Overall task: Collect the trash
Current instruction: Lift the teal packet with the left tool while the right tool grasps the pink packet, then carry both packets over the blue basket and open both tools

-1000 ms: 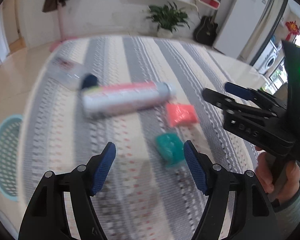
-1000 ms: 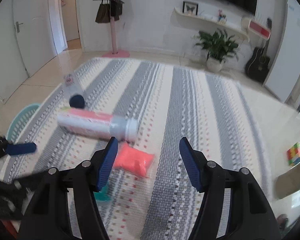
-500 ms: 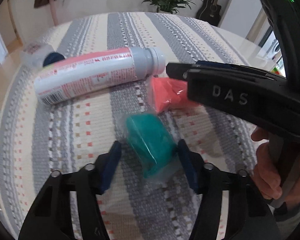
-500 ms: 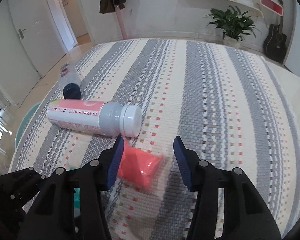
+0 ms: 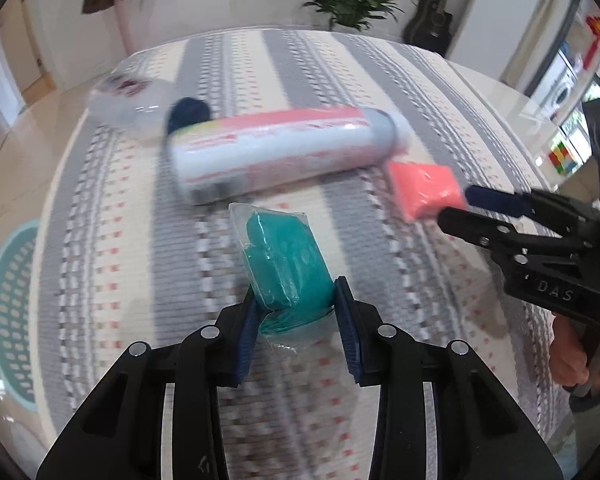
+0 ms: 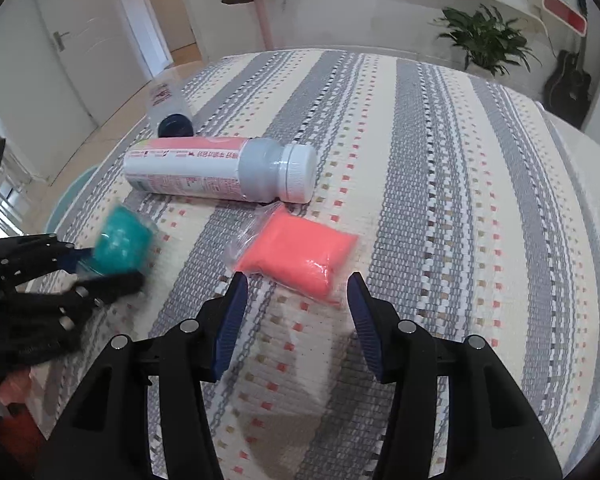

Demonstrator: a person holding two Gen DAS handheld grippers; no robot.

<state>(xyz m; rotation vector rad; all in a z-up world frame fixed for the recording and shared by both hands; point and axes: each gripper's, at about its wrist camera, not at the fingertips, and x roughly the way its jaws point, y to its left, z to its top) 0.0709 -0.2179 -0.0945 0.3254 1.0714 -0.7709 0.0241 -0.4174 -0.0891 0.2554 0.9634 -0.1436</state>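
Gathering: litter lies on a table covered with a grey and cream striped cloth point(image 6: 440, 208), and a person works a tool in each hand.
Left hand-held gripper point(image 5: 296, 312): its jaws have just been closing, and the blue pads now press both sides of a teal packet point(image 5: 286, 260) wrapped in clear plastic; the packet's far end lies toward the bottle.
Right hand-held gripper point(image 6: 298, 300): its jaws have just been opening slightly and stand spread either side of the near edge of a pink packet point(image 6: 300, 258); the pads do not touch it.
Other litter: a pink and white bottle point(image 6: 220, 170) with a white cap lies on its side just behind both packets; a clear bottle point(image 6: 168, 108) with a dark blue cap lies beyond it.
Bin: a teal basket point(image 5: 10, 308) sits low at the table's left edge.
Doing this step well: likely best to squeeze the soft teal packet gently by its body, not the loose film, then lift straight up. The right tool probably needs to reach further over the pink packet before closing.
Risk: the slick wrapper may slip.
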